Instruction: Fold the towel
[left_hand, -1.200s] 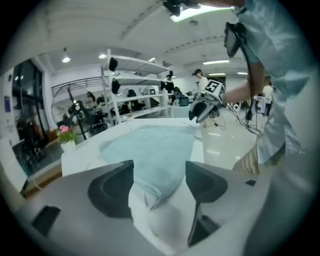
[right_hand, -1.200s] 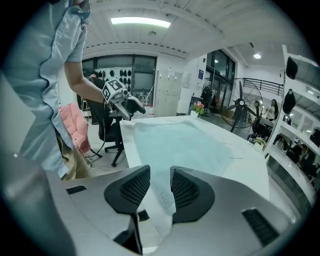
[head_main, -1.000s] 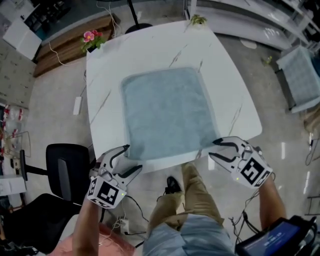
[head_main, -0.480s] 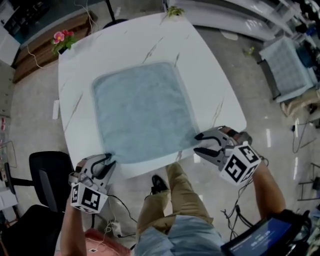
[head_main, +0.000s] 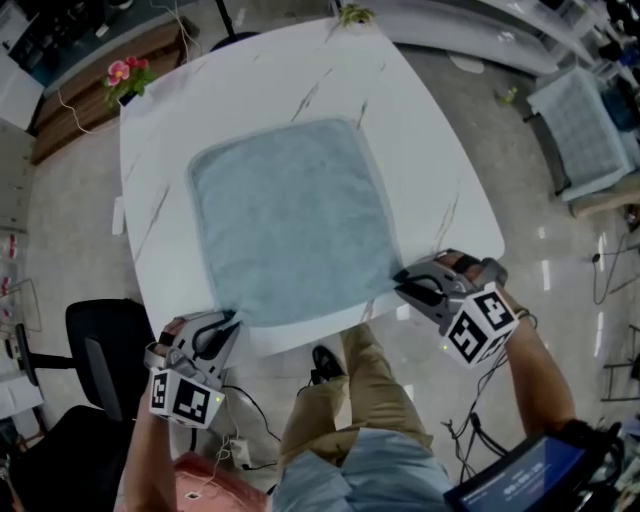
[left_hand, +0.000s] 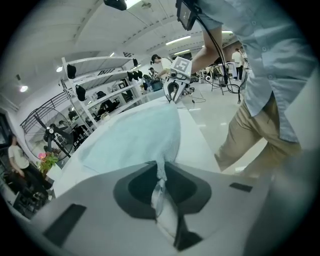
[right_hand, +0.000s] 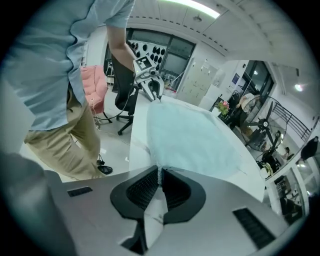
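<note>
Pale grey-blue terry towel (head_main: 290, 220) spread flat mid-way across a white marble-veined square table (head_main: 440, 170). Near-left corner pinched in the left gripper (head_main: 230, 321), near-right corner in the right gripper (head_main: 402, 279). Both pairs of jaws have just been closing, with a thin fold of cloth now clamped between the pads. Gripped at both corners, probably to lift the near edge evenly toward the far edge. No container on the table; only pink flowers (head_main: 125, 75) beyond the far-left corner, pot not discernible.

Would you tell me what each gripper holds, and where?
The towel: left gripper on its near left corner, right gripper on its near right corner; both jaws have just closed on it.
</note>
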